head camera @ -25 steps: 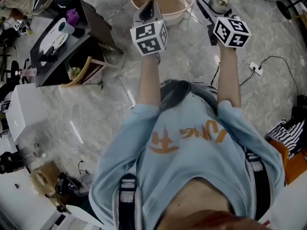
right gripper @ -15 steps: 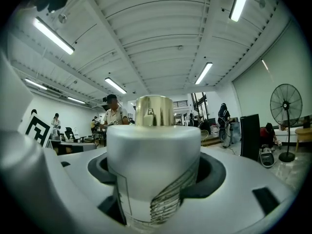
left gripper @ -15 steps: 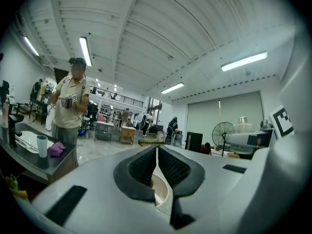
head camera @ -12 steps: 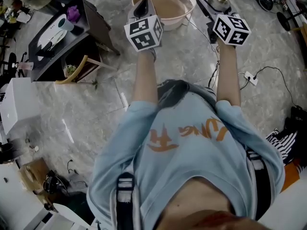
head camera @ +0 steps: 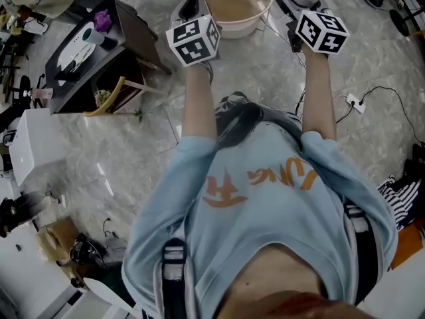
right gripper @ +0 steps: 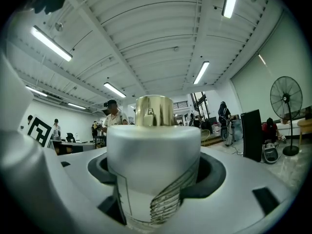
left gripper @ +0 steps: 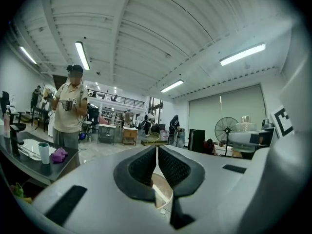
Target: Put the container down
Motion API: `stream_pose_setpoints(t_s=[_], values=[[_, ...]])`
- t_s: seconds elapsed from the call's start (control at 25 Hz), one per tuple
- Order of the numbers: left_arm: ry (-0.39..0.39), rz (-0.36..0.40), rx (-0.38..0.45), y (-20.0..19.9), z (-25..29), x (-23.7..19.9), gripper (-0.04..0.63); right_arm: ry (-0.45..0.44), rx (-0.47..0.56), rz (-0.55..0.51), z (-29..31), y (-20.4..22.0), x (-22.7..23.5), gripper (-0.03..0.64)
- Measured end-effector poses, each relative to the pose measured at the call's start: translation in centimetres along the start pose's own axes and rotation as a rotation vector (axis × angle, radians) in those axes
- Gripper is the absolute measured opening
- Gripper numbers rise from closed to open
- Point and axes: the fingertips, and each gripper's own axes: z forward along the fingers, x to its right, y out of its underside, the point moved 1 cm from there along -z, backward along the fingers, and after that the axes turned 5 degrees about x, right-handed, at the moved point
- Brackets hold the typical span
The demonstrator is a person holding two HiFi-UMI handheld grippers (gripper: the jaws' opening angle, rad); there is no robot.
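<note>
White gold-capped cylindrical container [right gripper: 152,150] is sitting clamped in your right gripper's [right gripper: 155,189] jaws, left gripper's [left gripper: 156,165] jaws meeting empty; letting go this high is risking a tumble.

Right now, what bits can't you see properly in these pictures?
- Bottom of the container: in the right gripper view, the right claw is shut around it and covers its base.
- Print on the container's label: same view, too blurred to read.
- Basin: in the head view, the top edge cuts off its far rim. The left claw hides part of its left side.
</note>
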Motion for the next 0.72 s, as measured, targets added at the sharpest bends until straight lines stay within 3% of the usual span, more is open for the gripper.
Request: stream_pose_setpoints(t_s=[0.2, 0.36, 0.72], values=[[0.003, 0.008, -0.001, 0.2, 1.3, -0.6, 0.038, -0.001, 0.012, 0.005, 1.1, 0.0, 0.7, 0.359], [-0.030, -0.042, 0.000, 1.2, 3.7, -2.9, 0.038, -0.015, -0.016, -0.021, 3.5, 1.2, 1.2, 0.359], [0.000, -0.067, -0.047, 3.8, 16.9, -5.4, 0.038, 0.010, -0.048, -0.021, 14.3, 4.1, 6.6, 0.359]])
